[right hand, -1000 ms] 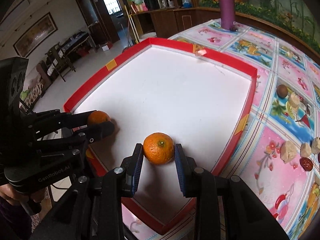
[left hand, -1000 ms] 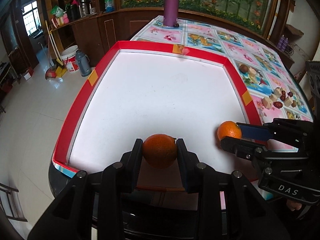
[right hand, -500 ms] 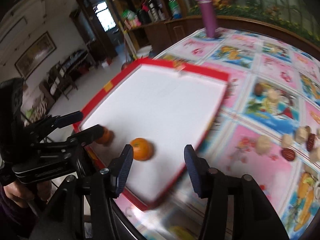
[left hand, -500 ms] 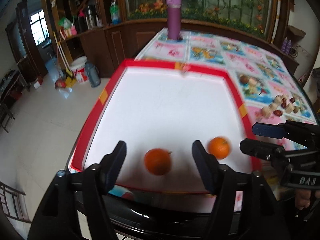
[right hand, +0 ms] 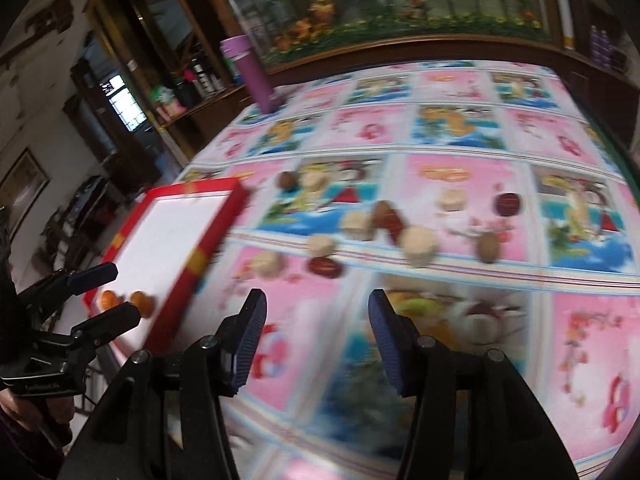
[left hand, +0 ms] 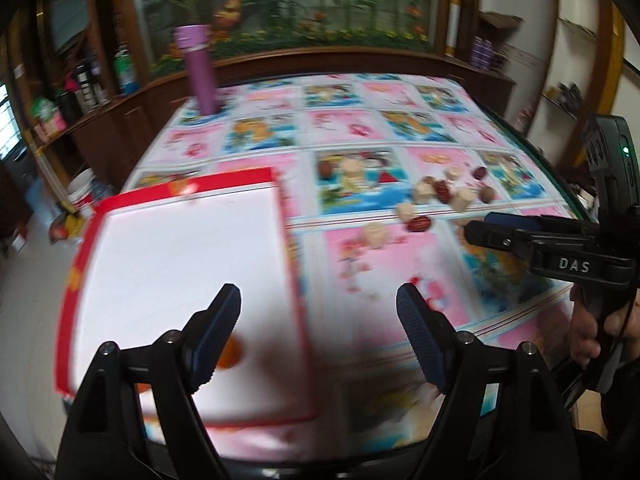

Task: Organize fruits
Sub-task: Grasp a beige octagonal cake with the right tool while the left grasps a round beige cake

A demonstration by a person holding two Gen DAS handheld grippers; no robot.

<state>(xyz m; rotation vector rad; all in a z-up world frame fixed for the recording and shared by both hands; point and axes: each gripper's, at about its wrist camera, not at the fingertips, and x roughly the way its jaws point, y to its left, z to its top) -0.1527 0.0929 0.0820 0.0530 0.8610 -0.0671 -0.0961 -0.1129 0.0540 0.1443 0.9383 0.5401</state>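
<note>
Two oranges (right hand: 142, 303) lie side by side in the near corner of the red-rimmed white tray (right hand: 218, 226); in the left wrist view one orange (left hand: 232, 354) peeks out beside my left finger. My left gripper (left hand: 318, 340) is open and empty above the tray's right edge (left hand: 290, 264). My right gripper (right hand: 316, 326) is open and empty over the patterned tablecloth, right of the tray. Several pale and dark red fruits (right hand: 418, 244) lie scattered on the cloth ahead; they also show in the left wrist view (left hand: 420, 224). Both views are blurred.
A purple bottle (left hand: 198, 70) stands at the table's far left corner. The right gripper (left hand: 540, 240) shows at the right of the left wrist view, the left gripper (right hand: 88, 300) at the left of the right wrist view. A wooden cabinet runs behind the table.
Both grippers opened, let go of their oranges in the tray and swung right toward the scattered fruits on the cloth.
</note>
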